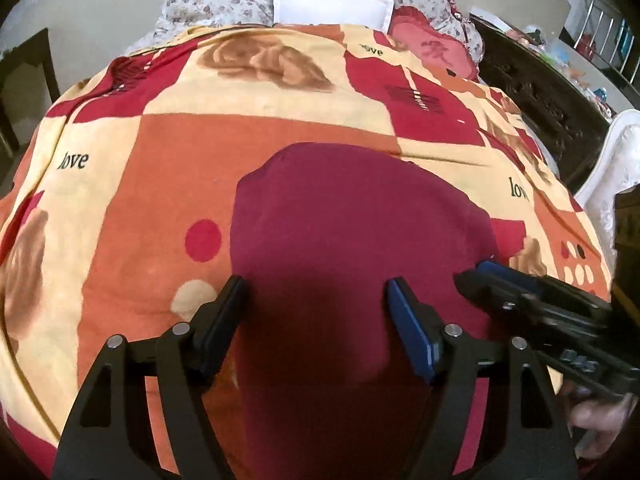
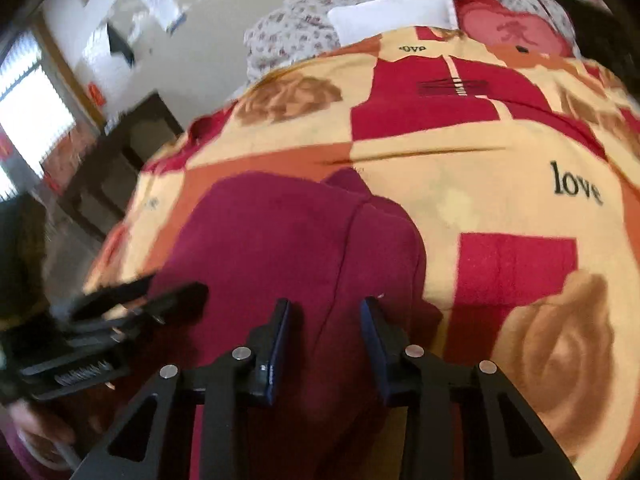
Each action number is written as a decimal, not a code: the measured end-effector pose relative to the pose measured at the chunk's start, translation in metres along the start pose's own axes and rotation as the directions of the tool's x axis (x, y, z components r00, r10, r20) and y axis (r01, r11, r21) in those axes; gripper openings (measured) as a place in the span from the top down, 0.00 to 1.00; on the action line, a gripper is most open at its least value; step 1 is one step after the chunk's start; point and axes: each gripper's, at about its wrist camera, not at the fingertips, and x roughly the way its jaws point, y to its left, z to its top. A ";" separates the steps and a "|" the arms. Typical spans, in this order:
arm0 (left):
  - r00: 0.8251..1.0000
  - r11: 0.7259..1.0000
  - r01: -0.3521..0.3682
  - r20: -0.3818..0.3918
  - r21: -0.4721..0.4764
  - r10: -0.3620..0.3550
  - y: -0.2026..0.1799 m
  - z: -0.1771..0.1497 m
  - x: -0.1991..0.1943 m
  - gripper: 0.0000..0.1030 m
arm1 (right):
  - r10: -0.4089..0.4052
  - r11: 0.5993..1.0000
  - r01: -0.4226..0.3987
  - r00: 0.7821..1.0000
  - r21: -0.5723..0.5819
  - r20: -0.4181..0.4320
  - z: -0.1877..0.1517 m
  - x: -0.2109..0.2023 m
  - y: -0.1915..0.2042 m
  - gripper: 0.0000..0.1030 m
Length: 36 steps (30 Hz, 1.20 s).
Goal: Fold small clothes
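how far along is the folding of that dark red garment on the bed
Done so far: the dark red garment lies fairly flat on the patterned blanket, with a fold line visible near its right side in the right wrist view. In hand: the left gripper and right gripper both stand open over its near edge, gripping nothing. Left: grasping the edge and folding it over. How many folds remain I cannot tell.

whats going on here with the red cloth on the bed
A person is working on a dark red garment spread on a patchwork quilt, with a gripper in each hand. The left gripper hangs open over the near part of the garment. The right gripper is beside it, its jaws narrower, with nothing visibly pinched. Neither has the cloth, so no fold is under way right now.
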 end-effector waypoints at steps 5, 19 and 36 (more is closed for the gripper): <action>1.000 1.000 0.014 0.015 -0.025 -0.014 0.007 -0.006 -0.006 0.30 | 0.025 0.997 -0.023 0.999 -0.072 0.021 -0.015 -0.049 0.027 0.67; 0.983 0.997 -0.073 0.164 -0.029 0.076 -0.001 -0.037 -0.061 0.30 | -0.102 0.983 0.107 0.994 -0.147 0.042 -0.068 -0.061 0.061 0.66; 0.949 0.995 -0.091 0.299 -0.049 0.101 0.001 -0.056 -0.124 0.30 | -0.125 0.990 0.132 0.981 -0.039 0.145 -0.069 -0.107 0.075 0.47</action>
